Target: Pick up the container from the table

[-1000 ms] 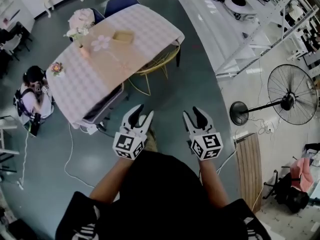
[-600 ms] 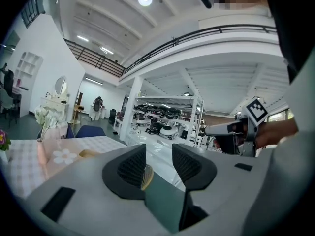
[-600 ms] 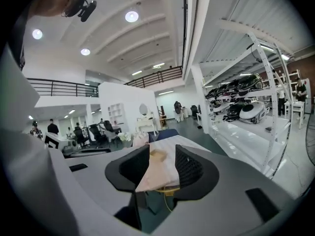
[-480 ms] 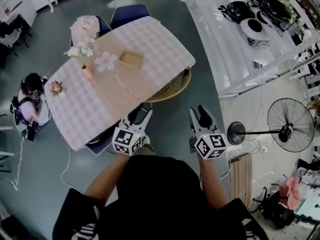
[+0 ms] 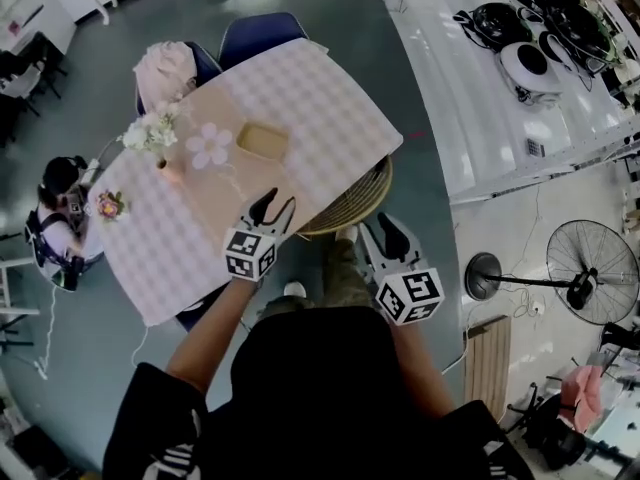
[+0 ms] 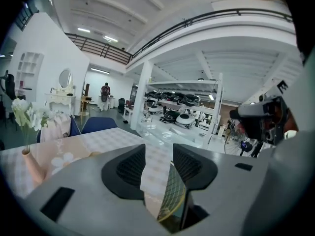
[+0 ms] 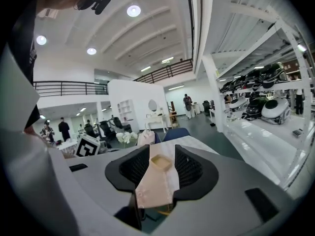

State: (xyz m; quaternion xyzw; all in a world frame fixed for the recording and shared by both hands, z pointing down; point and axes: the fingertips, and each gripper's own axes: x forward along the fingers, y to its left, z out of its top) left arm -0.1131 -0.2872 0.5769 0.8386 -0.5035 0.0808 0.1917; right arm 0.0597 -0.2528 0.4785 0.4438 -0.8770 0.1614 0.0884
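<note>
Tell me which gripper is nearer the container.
Left. The left gripper, jaws opening and empty, is over the table edge, short of the container; the right gripper is off the table.

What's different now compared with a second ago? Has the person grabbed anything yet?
The person walked up to the table, bringing both grippers forward: the left gripper now reaches over its near edge, jaws opening, nothing between them; the right gripper is open, just short of it. Nothing taken or released. The container and vase sit where they were.
</note>
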